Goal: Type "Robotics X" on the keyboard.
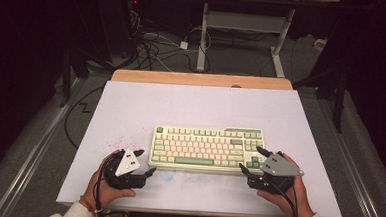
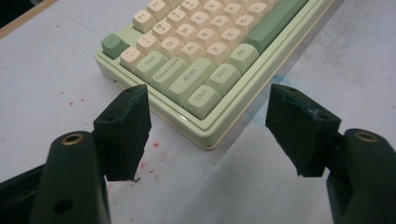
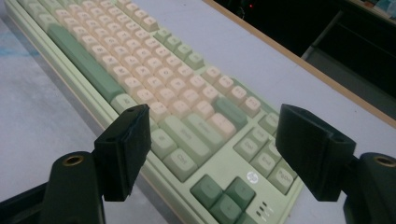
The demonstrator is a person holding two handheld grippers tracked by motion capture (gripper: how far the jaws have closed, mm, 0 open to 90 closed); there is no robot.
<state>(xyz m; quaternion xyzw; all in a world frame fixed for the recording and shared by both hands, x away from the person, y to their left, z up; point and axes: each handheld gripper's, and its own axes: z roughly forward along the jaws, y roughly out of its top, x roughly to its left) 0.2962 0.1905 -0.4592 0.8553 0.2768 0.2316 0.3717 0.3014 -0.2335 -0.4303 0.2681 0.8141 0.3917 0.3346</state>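
A pale green keyboard point(image 1: 208, 148) with cream and green keys lies flat on the white table point(image 1: 201, 106), near its front edge. My left gripper point(image 1: 144, 162) sits just off the keyboard's front left corner point(image 2: 205, 140), jaws open and empty, one finger point(image 2: 123, 130) left of that corner. My right gripper point(image 1: 252, 159) is open at the keyboard's right end, its jaws straddling the front right corner over the arrow keys point(image 3: 226, 193). In the right gripper view the keyboard point(image 3: 154, 98) stretches away up and to the left. A hand holds each gripper.
Small red specks point(image 1: 114, 143) and a faint blue smear point(image 1: 166, 175) mark the table by the left gripper. A wooden strip point(image 1: 202, 79) runs along the table's far edge. Beyond it are cables point(image 1: 154, 46) on the floor and another table's legs point(image 1: 202, 39).
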